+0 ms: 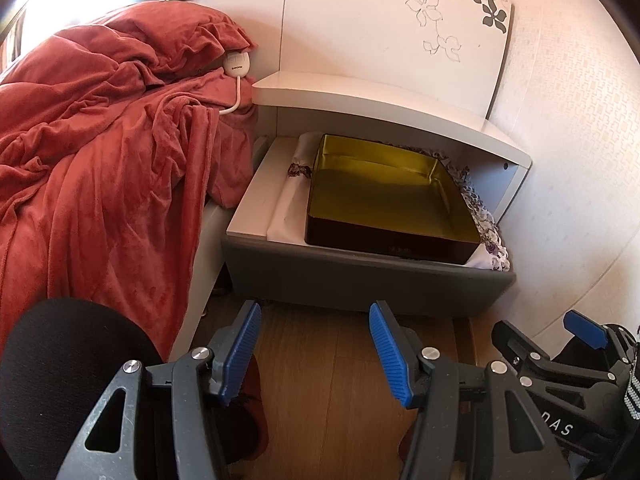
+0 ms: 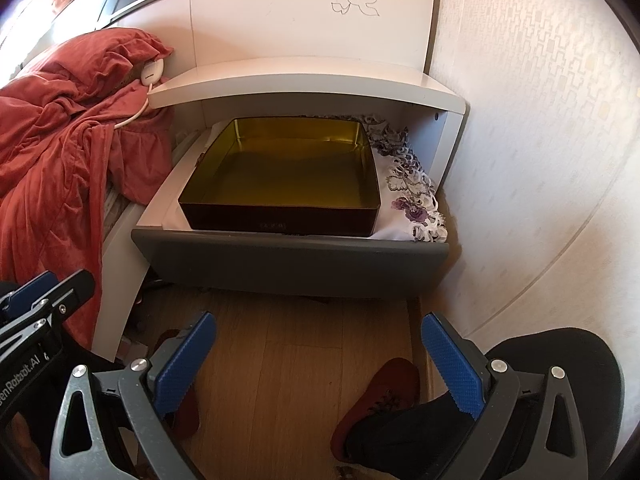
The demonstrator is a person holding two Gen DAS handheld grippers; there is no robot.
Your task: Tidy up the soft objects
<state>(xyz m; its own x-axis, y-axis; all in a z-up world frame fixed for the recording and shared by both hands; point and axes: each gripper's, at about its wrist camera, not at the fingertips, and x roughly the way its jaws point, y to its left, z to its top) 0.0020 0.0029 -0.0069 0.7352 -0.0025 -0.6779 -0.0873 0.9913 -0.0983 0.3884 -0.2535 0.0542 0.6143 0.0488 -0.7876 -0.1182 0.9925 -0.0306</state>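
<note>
Here we held both claws spread and empty, left claw [image 1: 316, 354] and right claw [image 2: 318, 366], above the floor before the open drawer [image 2: 288, 258] holding an empty tin box [image 2: 280, 184].

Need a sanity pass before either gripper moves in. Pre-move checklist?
1. Left gripper jaws open, nothing between: ok.
2. Right gripper jaws open, nothing between: ok.
3. Drawer pulled open: ok.
4. Tin box in the drawer, upright, nothing inside: ok.
5. Red blanket tidy: not ok, crumpled and hanging off the bed.
6. White cord lies on the blanket; snag risk: cannot tell.
</note>
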